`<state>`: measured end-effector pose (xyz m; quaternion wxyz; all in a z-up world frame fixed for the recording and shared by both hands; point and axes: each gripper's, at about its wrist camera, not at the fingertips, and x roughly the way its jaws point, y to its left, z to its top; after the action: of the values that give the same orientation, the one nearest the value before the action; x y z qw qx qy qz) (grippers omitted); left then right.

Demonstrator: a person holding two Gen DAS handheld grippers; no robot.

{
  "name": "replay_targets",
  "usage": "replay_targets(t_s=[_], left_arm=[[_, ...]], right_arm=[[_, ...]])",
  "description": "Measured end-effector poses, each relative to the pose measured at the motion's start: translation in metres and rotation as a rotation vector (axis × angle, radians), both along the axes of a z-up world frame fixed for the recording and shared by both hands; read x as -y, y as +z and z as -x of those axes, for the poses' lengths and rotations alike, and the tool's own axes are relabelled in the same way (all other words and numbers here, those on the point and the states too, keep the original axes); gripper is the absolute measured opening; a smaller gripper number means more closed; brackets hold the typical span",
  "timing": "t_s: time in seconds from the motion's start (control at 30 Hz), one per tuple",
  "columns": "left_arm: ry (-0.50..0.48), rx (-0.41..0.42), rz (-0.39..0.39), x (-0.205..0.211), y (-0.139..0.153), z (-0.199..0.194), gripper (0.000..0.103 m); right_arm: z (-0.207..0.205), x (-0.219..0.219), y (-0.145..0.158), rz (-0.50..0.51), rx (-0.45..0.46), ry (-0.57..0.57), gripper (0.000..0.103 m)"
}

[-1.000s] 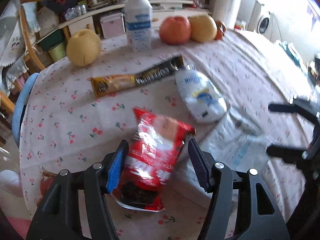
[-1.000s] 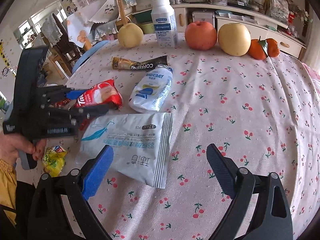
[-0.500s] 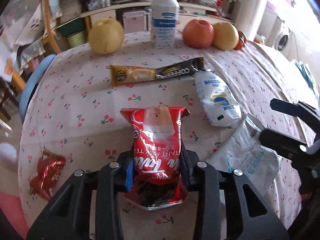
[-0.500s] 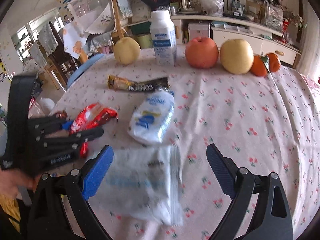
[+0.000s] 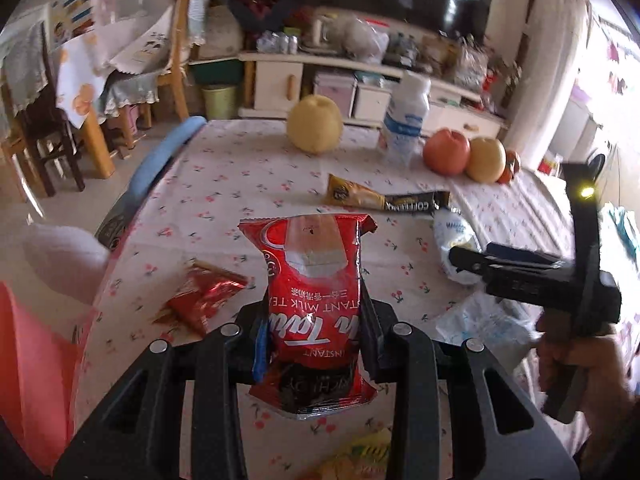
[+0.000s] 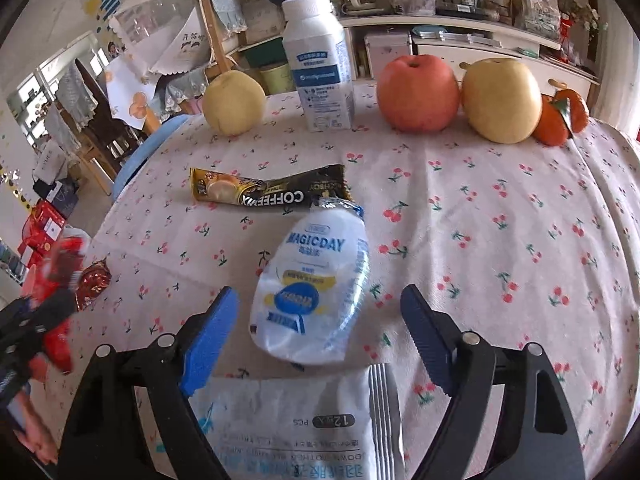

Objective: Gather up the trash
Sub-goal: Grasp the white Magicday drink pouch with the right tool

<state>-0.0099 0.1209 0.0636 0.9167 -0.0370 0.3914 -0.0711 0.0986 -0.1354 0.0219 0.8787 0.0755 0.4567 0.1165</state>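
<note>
Two wrappers are lying ahead of the right claw: white pouch, coffee stick. It is gaping, closing, holding nothing. Left claw is pinching the red packet.

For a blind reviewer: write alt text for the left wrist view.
The left gripper is shut on a red milk tea packet above a cherry-print tablecloth. A crumpled red wrapper lies left; the right gripper hovers right.
</note>
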Motion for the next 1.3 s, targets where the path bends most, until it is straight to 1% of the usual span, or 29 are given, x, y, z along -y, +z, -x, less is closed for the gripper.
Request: replay_targets(t_s=[0.07, 0.13, 0.27, 0.33, 0.4, 0.47, 0.7, 0.87, 1.13, 1.3], left_arm=[[0.02, 0.012, 0.023, -0.007, 0.002, 0.004, 0.037], [0.039, 0.014, 0.04, -0.013, 0.002, 0.008, 0.037], [0.051, 0.014, 0.057, -0.02, -0.002, 0.009, 0.037], [0.056, 0.015, 0.063, -0.023, -0.004, 0.008, 0.037], [0.058, 0.013, 0.069, -0.025, -0.005, 0.008, 0.037], [0.062, 0.012, 0.074, -0.027, -0.006, 0.009, 0.037], [0.078, 0.017, 0.102, -0.039, -0.006, 0.01, 0.037], [0.08, 0.016, 0.114, -0.043, -0.006, 0.011, 0.037], [0.092, 0.037, 0.117, -0.054, 0.001, 0.019, 0.037], [0.096, 0.063, 0.118, -0.061, 0.01, 0.024, 0.037]], right_arm=[[-0.003, -0.004, 0.0, 0.019, 0.005, 0.01, 0.081], [-0.006, -0.008, -0.002, 0.043, 0.006, 0.018, 0.076], [-0.009, -0.016, -0.003, 0.098, 0.023, 0.029, 0.073], [-0.009, -0.021, -0.004, 0.132, 0.034, 0.042, 0.064], [-0.009, -0.026, -0.005, 0.179, 0.048, 0.054, 0.064], [-0.009, -0.026, -0.006, 0.191, 0.056, 0.06, 0.064], [-0.009, -0.025, -0.007, 0.169, 0.062, 0.081, 0.063], [0.0, -0.021, -0.002, 0.14, 0.08, 0.08, 0.063], [0.025, -0.015, 0.026, 0.098, 0.17, 0.07, 0.063], [0.044, -0.022, 0.04, 0.07, 0.207, 0.101, 0.063]])
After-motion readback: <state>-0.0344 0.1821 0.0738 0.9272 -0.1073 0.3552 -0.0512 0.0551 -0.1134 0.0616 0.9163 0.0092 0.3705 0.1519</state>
